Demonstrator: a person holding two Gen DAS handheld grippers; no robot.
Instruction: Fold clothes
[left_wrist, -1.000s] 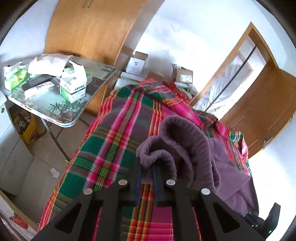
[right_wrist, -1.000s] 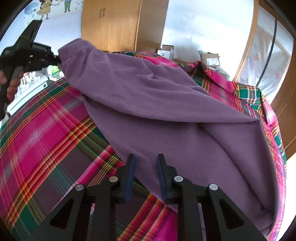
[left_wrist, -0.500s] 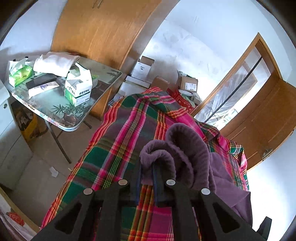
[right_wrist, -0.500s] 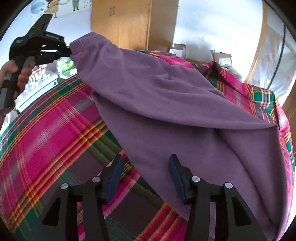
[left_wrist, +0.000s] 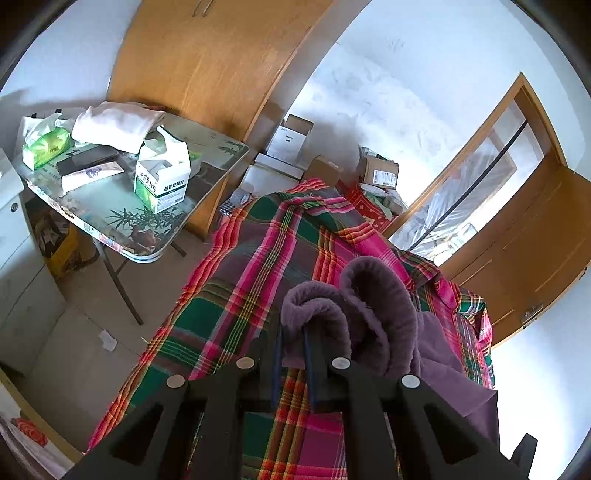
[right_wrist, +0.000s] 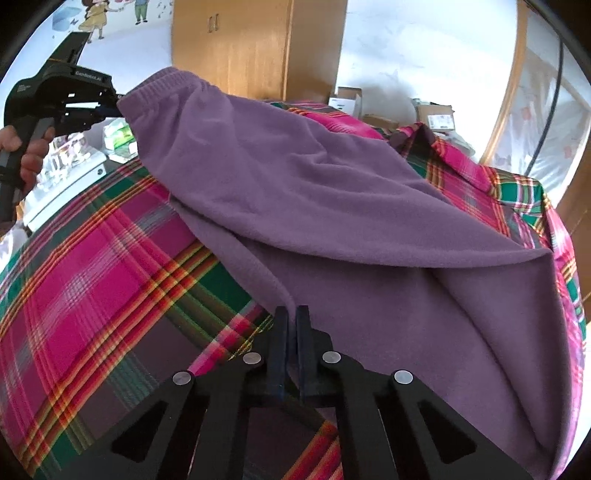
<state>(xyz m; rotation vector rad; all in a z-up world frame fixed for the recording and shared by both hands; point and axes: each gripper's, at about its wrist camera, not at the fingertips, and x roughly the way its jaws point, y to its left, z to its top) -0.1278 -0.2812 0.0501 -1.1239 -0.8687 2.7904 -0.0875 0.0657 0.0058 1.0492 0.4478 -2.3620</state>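
The left claw (left_wrist: 293, 334) is clamping the ribbed hem of the purple garment (right_wrist: 332, 192), lifting it above the plaid blanket (right_wrist: 92, 277). The right claw (right_wrist: 291, 319) is pinching the garment's near edge just ahead of it.

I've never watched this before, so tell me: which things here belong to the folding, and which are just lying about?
In use: purple fleece garment, left hand-held gripper, right hand-held gripper, plaid bedspread.

Lying about: folding table, tissue boxes, cardboard boxes, wardrobe.

Wooden wardrobe (left_wrist: 221, 55), cluttered folding table (left_wrist: 218, 173)
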